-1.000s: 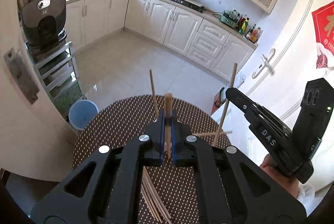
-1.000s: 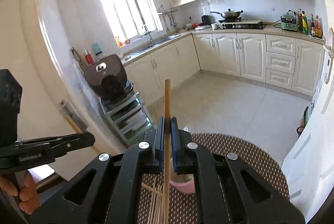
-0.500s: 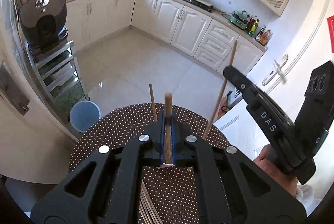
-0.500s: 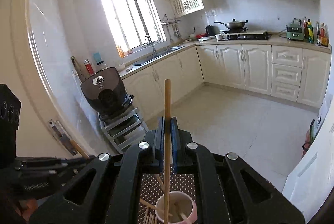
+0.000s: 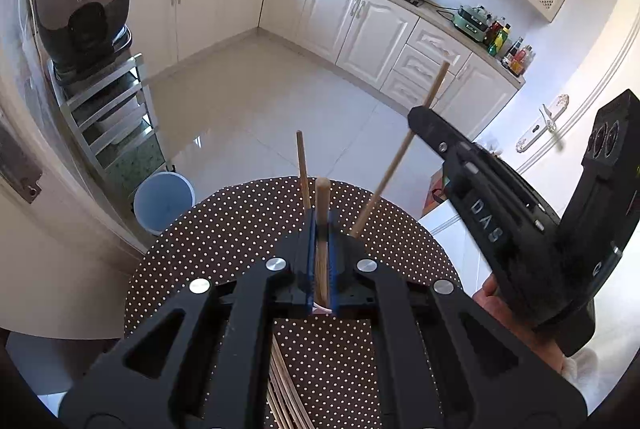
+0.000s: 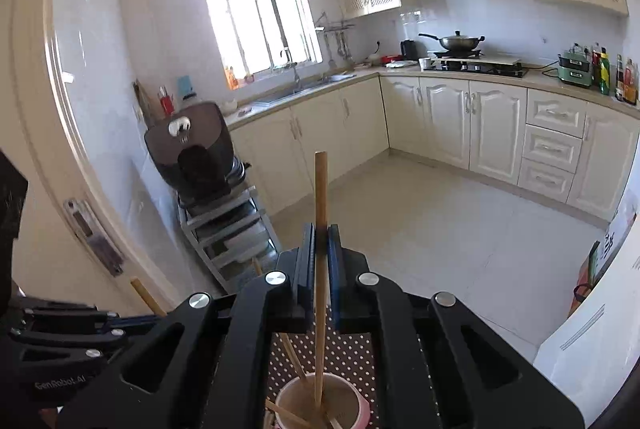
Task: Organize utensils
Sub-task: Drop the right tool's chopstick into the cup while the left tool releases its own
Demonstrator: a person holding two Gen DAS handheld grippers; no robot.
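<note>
The fingers (image 5: pixel 310 253) of the left gripper (image 5: pixel 321 249) are clamped on one chopstick (image 5: pixel 322 213); the right gripper (image 6: pixel 321 261) is likewise clamped on one chopstick (image 6: pixel 320 229), whose lower end stands in the cup (image 6: pixel 362 411) on the dotted table (image 5: pixel 224 237). Progress is judged partial — the cup already holds chopsticks, and two are about to go in. Count in the cup, from the right view: three besides the held one, though the rim is partly hidden. A loose bundle (image 5: pixel 282 389) lies on the table below the left gripper — at least four, exact number unclear. These remain to be sorted.
</note>
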